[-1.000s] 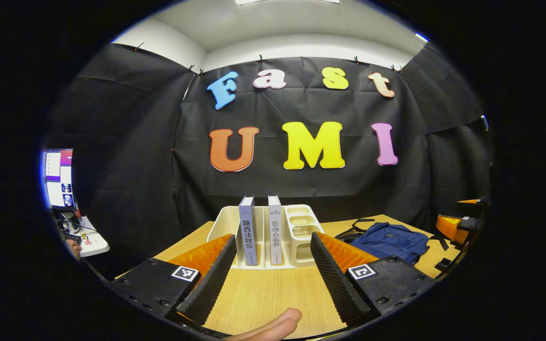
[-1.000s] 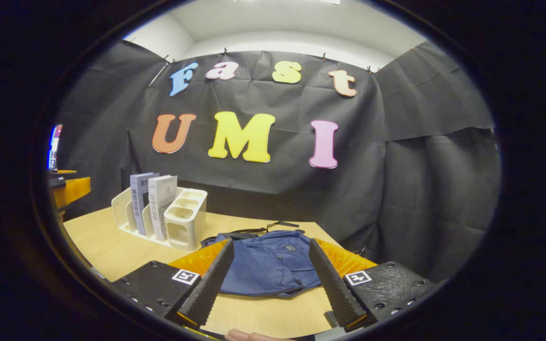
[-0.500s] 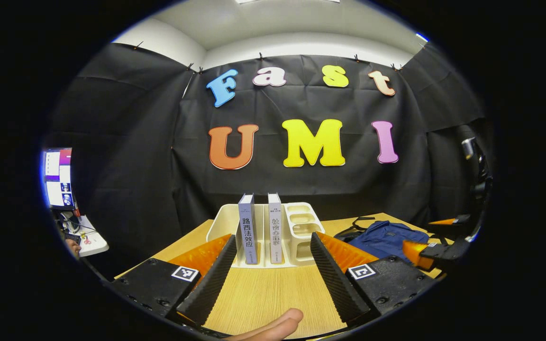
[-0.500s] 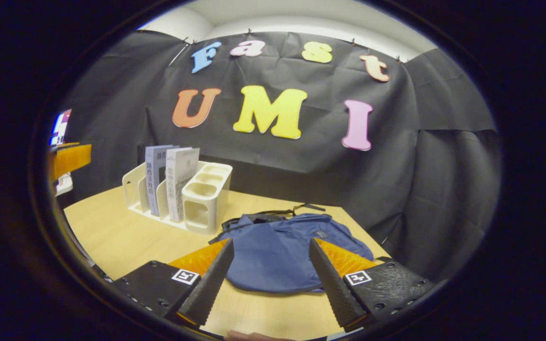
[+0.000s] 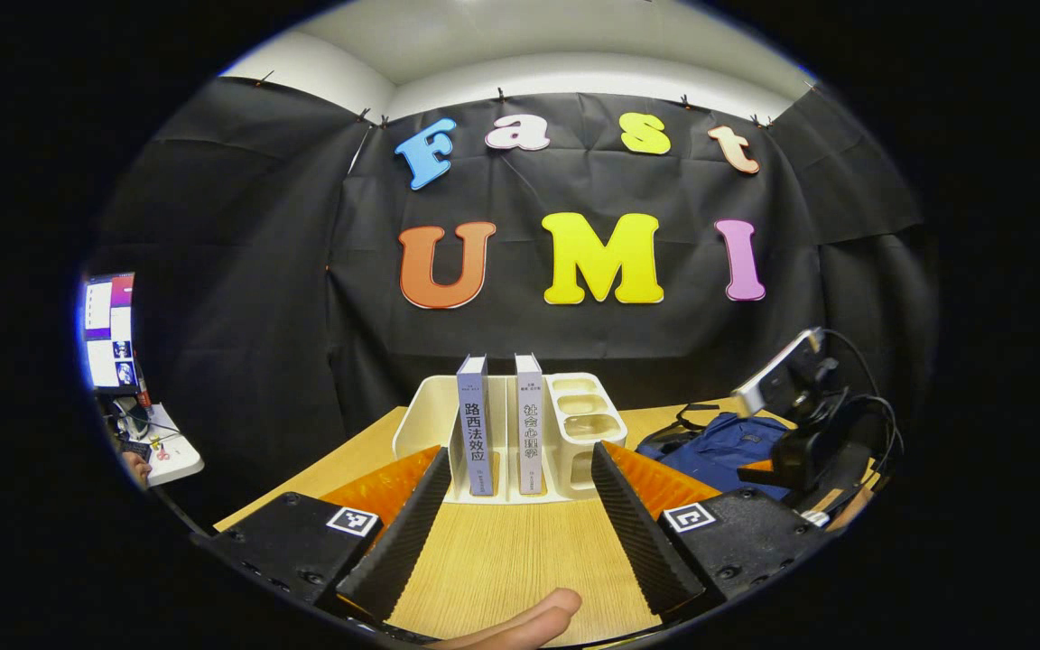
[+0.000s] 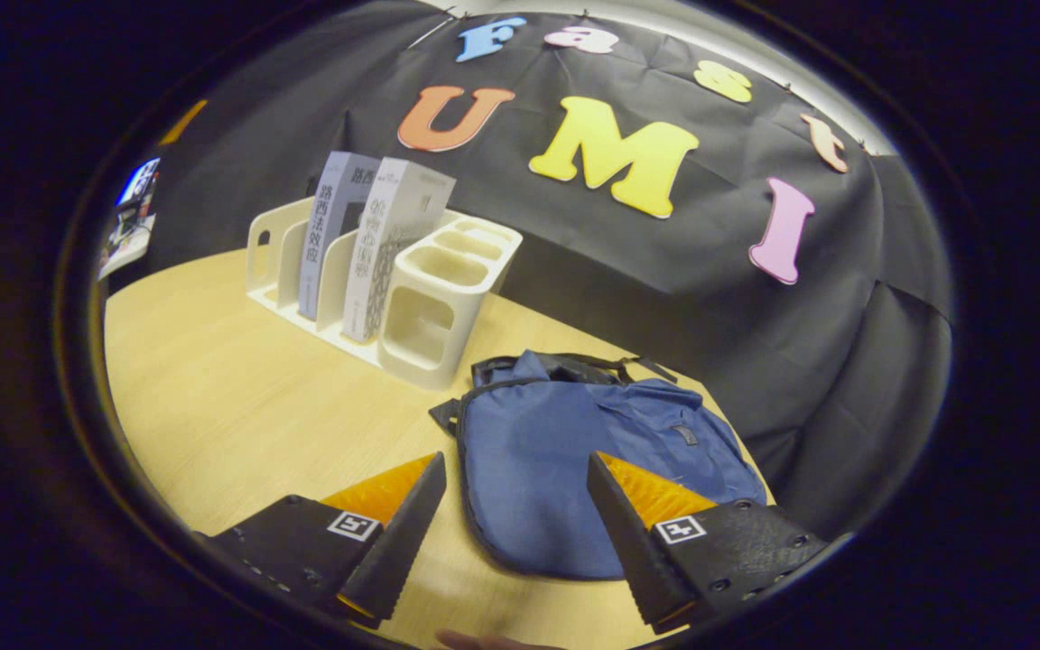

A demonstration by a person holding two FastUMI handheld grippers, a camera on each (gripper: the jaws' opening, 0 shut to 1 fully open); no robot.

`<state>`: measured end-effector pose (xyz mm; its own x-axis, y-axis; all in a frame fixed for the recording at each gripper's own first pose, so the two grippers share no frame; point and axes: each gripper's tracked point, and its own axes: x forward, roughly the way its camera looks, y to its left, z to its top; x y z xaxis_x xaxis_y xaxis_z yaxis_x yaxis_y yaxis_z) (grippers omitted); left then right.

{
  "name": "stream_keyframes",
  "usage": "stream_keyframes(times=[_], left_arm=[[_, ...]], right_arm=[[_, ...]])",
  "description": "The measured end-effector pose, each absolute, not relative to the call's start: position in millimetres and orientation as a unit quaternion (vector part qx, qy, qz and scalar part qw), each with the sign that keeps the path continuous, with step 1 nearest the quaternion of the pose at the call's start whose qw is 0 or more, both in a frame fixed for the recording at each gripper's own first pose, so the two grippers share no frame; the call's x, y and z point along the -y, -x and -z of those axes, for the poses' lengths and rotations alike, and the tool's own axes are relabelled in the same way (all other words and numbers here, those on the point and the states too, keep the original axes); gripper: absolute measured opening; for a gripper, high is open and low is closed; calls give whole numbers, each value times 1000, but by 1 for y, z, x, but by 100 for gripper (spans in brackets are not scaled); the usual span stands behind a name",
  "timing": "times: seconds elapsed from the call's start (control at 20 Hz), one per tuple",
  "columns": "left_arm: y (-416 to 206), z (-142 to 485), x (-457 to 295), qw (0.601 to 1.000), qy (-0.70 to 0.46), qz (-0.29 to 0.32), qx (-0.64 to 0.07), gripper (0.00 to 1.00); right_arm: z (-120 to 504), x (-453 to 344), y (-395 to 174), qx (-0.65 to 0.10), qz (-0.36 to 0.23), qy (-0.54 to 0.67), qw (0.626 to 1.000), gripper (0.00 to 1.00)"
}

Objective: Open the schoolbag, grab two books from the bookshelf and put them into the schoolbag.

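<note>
Jaws of right gripper [image 6: 511, 515] apart (nothing held), above schoolbag [image 6: 574, 469]; left gripper [image 5: 514, 506] likewise.

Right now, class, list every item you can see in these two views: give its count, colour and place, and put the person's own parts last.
Wooden table: one, light tan, under everything.
White plastic bookshelf rack: one, at the table's far side, with open cup compartments at one end.
Grey-spined upright books: two, standing side by side in the rack's slots.
Blue fabric schoolbag: one, lying flat and closed beside the rack's cup end, black straps at its far edge.
Monitor: one, lit, far to the side beyond the table.
Left claw: black fingers, orange sides, open, facing the books.
Right claw: same colours, open, above the schoolbag's near edge.
Person's finger: one, below the left claw.
</note>
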<state>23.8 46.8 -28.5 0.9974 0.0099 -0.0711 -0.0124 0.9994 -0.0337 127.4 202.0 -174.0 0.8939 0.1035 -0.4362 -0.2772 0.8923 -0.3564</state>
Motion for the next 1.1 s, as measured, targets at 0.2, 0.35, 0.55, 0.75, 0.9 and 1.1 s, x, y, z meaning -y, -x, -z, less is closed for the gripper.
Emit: stream_keyframes(times=[0.2, 0.35, 0.55, 0.75, 0.9, 1.1], left_arm=[[-28, 34, -47, 999, 18, -4, -42, 99], [-31, 37, -49, 999, 21, -4, -44, 99], [-35, 42, -51, 998, 27, -5, -52, 99], [-35, 43, -51, 998, 29, -4, -52, 99], [-36, 43, -50, 998, 31, -2, -54, 99], [-36, 42, -53, 998, 32, -10, -51, 98]], right_arm=[[207, -211, -146, -240, -93, 250, 933, 93], [218, -206, -155, -250, -74, 294, 919, 93], [206, -191, -167, -244, -37, 319, 915, 92], [196, -183, -177, -245, -22, 303, 921, 89], [192, -183, -183, -252, -22, 284, 925, 70], [165, -179, -191, -225, -30, 285, 931, 25]])
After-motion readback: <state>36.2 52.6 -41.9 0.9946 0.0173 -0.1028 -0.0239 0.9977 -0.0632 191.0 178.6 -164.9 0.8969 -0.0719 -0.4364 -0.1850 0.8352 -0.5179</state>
